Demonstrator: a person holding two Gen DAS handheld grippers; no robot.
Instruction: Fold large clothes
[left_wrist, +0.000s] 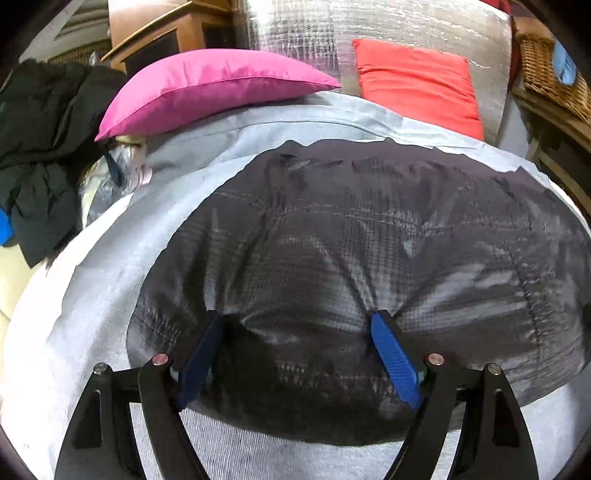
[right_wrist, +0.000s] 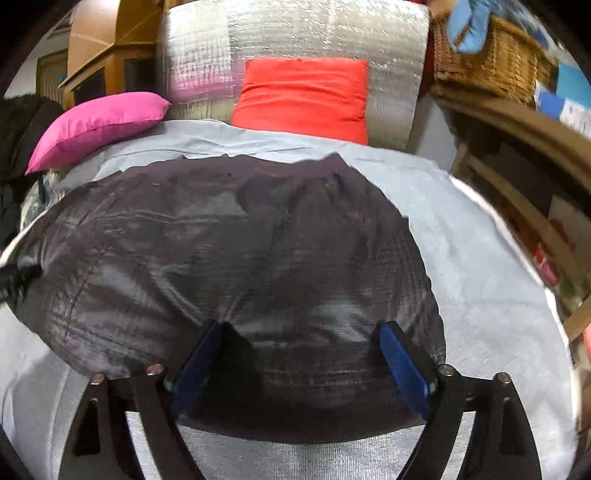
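Observation:
A dark grey checked garment (left_wrist: 369, 229) lies spread flat on a light grey sheet (left_wrist: 92, 295), seen again in the right wrist view as the same garment (right_wrist: 221, 240) on the sheet (right_wrist: 480, 277). My left gripper (left_wrist: 297, 319) is open, jaws wide, over the garment's near part; its blue fingertips (left_wrist: 384, 325) dent the cloth, which puckers around them. My right gripper (right_wrist: 301, 328) is also open wide, with its blue pads (right_wrist: 391, 336) resting on the near part of the garment. Neither one pinches a fold.
A pink pillow (left_wrist: 207, 85) and a red pillow (left_wrist: 417, 81) lie at the far end against a silver quilted cover (left_wrist: 369, 22). A heap of black clothes (left_wrist: 40, 140) sits at the left. A wicker basket (right_wrist: 491, 59) and wooden shelves (right_wrist: 517, 166) stand at the right.

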